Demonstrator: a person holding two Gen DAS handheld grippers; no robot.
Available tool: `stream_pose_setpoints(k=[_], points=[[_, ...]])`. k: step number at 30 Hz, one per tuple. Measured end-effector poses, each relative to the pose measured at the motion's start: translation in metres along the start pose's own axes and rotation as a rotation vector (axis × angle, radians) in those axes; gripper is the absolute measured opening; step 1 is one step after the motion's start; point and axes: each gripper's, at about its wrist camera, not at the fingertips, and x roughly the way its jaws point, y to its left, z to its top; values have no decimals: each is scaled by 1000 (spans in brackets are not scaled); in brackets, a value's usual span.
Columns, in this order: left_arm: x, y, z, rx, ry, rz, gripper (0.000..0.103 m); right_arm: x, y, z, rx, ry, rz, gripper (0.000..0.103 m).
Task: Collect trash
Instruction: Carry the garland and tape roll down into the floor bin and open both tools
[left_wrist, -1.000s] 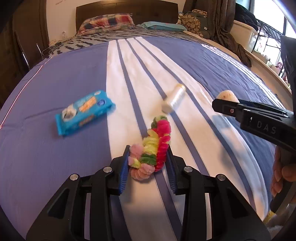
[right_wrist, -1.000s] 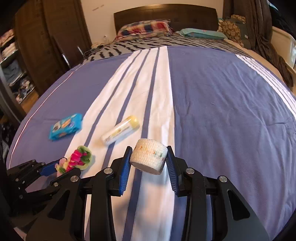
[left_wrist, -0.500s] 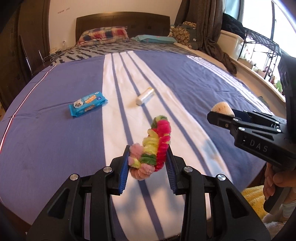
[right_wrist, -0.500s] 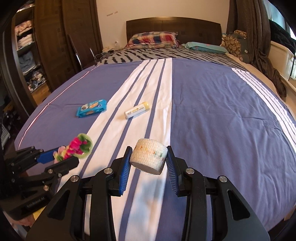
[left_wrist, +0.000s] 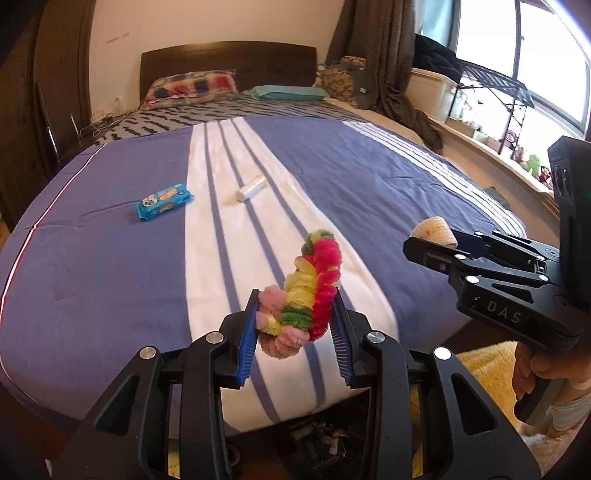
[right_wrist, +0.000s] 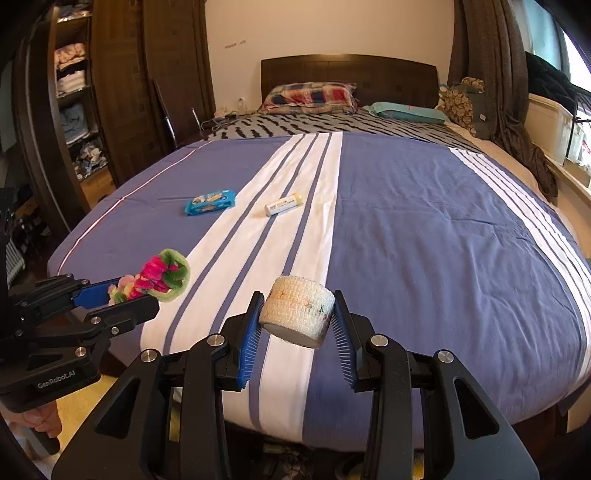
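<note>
Left gripper (left_wrist: 295, 314): clamped on a fuzzy pink, yellow, green and red pipe-cleaner bundle (left_wrist: 306, 288), held above the foot of the bed (right_wrist: 443, 240).
Right gripper (right_wrist: 297, 314): clamped on a white roll of bandage tape with coloured marks (right_wrist: 297, 312), also above the foot edge.
On the blue-and-white striped bedspread, well apart from both: a blue wet-wipes packet (right_wrist: 209, 202) and, beside it, a pale yellow-capped tube (right_wrist: 283, 204).

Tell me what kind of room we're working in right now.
A bedroom, almost certainly. A large bed with a blue-and-white striped cover fills both views, pillows lie against a dark wooden headboard, and open wardrobe shelves of folded clothes stand at the left in the right wrist view.
</note>
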Motion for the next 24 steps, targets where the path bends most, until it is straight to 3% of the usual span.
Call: stream_pose_setpoints(k=[11,24], points=[[-27,-24,-46,4,12,-38,34,-26,-12,-55,61,15,15,38],[3,-20,-115,-56,174,-54,34,-6,-14,-124,83,168,17,38]])
